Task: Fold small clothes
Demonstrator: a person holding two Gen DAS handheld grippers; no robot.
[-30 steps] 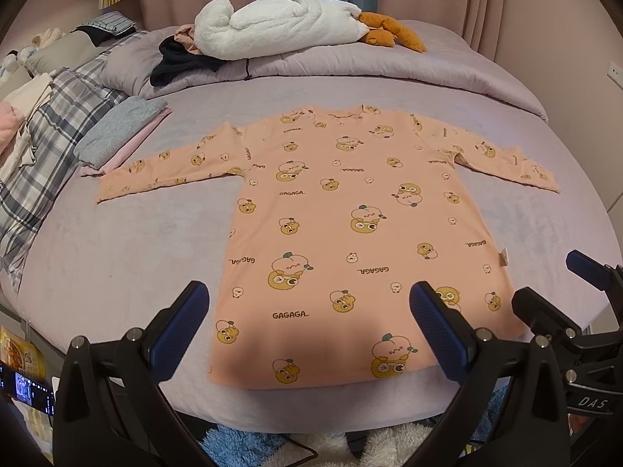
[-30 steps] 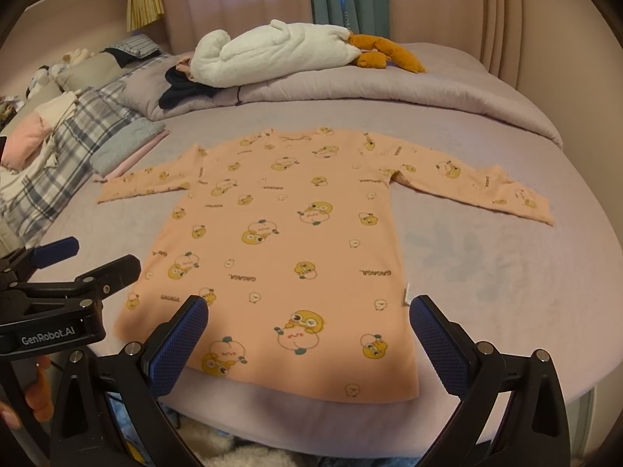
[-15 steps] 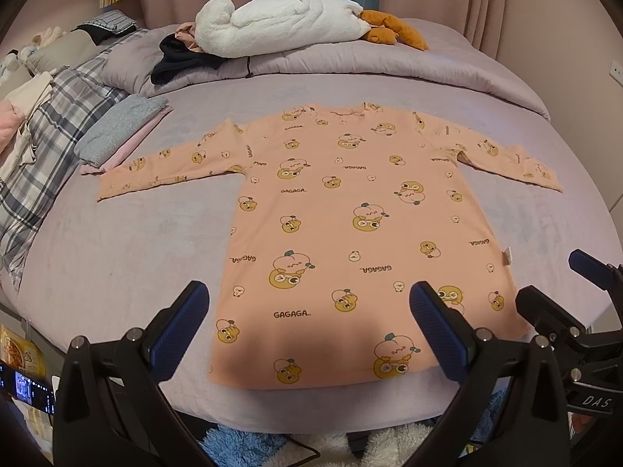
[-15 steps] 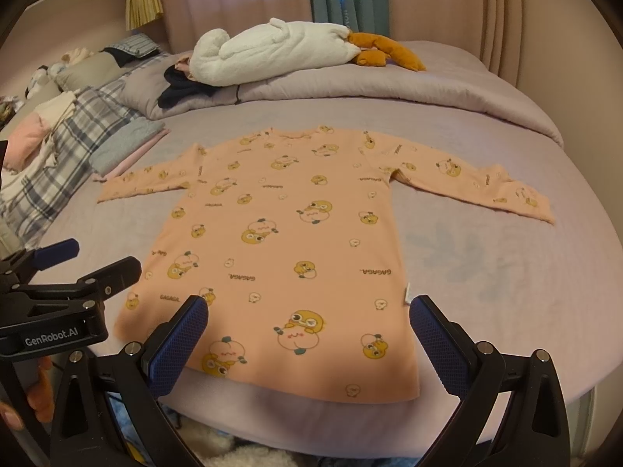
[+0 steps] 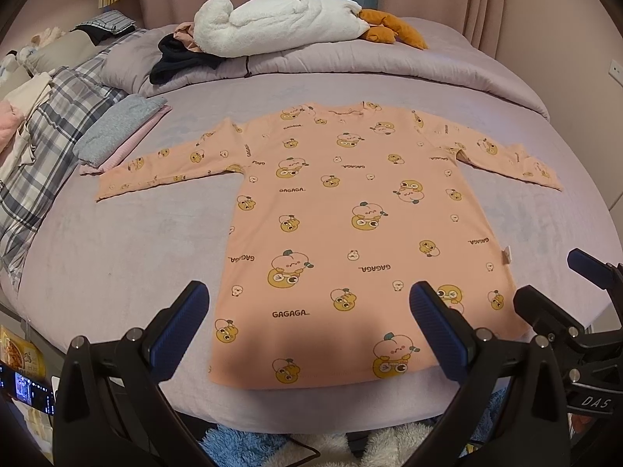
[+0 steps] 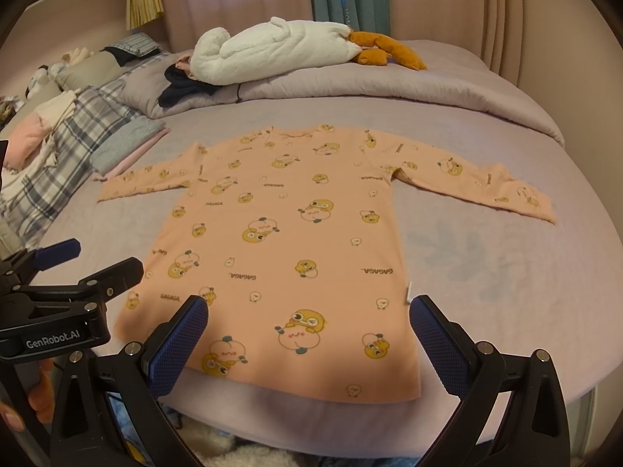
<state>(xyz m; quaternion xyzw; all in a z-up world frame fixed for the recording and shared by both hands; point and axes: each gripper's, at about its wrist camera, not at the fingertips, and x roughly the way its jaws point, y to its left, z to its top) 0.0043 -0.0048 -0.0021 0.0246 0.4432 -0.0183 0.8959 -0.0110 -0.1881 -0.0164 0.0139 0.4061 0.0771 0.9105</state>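
Peach-pink cloth with yellow ducks and the word GAGAGA makes up the long-sleeved top (image 5: 350, 225), which is laid flat on the purple bed (image 5: 128, 241). Its neck is turned toward 12 o'clock and its bottom edge toward 6 o'clock, near the bed's front edge. One sleeve is stretched out toward 9 o'clock and the other toward 3 o'clock. A small white tag is seen at the side seam on the 3 o'clock side.

The left gripper (image 5: 309, 327) is held above the bottom edge of the top with its blue fingers (image 5: 183, 323) spread wide, and nothing is pinched. The right gripper (image 6: 309, 334) is held the same way, spread wide and holding nothing, over the lower part of the top.

A folded grey and pink pile (image 5: 117, 132) is seen at 10 o'clock, just beside the end of the sleeve. A white plush toy (image 5: 280, 19) is laid on the rolled quilt at 12 o'clock.

Compared with one second ago, the top is seen a little lower in both views; its shape has not been changed
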